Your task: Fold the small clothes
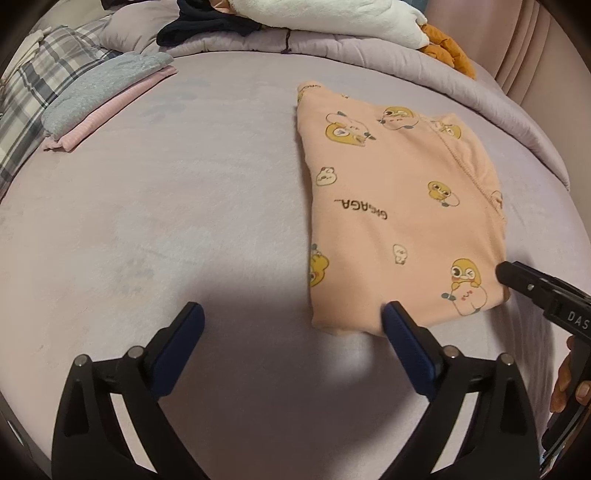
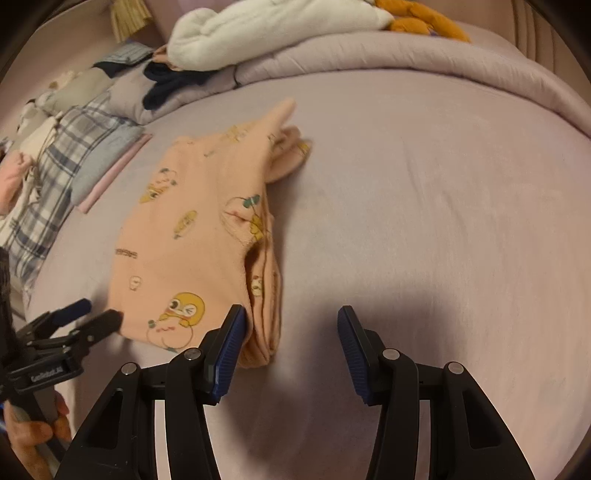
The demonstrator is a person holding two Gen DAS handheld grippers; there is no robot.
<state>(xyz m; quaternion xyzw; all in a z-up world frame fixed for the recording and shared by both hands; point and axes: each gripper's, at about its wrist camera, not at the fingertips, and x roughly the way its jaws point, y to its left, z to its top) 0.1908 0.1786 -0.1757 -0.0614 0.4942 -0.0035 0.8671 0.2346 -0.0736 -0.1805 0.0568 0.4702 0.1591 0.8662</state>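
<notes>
A folded peach garment (image 1: 399, 206) printed with yellow cartoon ducks lies flat on the lilac bed sheet (image 1: 166, 221). It also shows in the right wrist view (image 2: 199, 236). My left gripper (image 1: 291, 321) is open and empty, its right finger at the garment's near left corner. My right gripper (image 2: 290, 325) is open and empty, its left finger touching the garment's near right folded edge. The right gripper also shows at the garment's right corner in the left wrist view (image 1: 532, 284). The left gripper shows at the lower left of the right wrist view (image 2: 88, 317).
A stack of folded grey and pink clothes (image 1: 107, 96) lies at the far left beside plaid fabric (image 1: 33, 96). A rolled lilac duvet (image 1: 369, 48) runs along the back with white (image 1: 332, 14), dark (image 1: 207, 26) and orange (image 1: 447, 48) items on it.
</notes>
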